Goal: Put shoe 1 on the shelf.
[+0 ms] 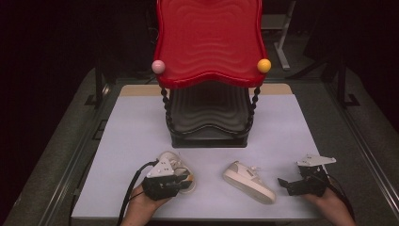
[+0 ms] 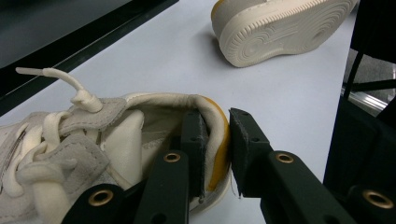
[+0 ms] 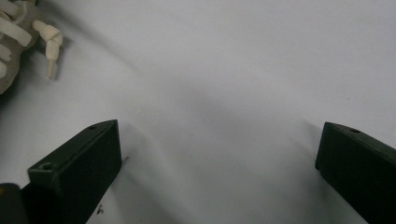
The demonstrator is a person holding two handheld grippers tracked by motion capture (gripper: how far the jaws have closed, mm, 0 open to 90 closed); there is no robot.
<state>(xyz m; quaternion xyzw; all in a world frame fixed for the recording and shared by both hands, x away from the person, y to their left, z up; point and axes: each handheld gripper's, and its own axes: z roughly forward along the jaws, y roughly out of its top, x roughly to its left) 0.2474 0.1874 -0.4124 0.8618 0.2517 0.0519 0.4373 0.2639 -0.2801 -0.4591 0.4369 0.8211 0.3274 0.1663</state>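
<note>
Left gripper view, left gripper (image 2: 217,140) pinching half-cropped shoe (image 2: 93,149) heel, right gripper (image 3: 219,158) spread.

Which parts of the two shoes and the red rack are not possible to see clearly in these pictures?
- Left shoe, high view: its heel hides under the left gripper.
- Same shoe, left gripper view: the toe is cut by the left edge.
- Right shoe, right gripper view: all but its laces is cut off at the corner.
- Red rack, high view: the top is cut by the edge; the lower shelf is too dark.
</note>
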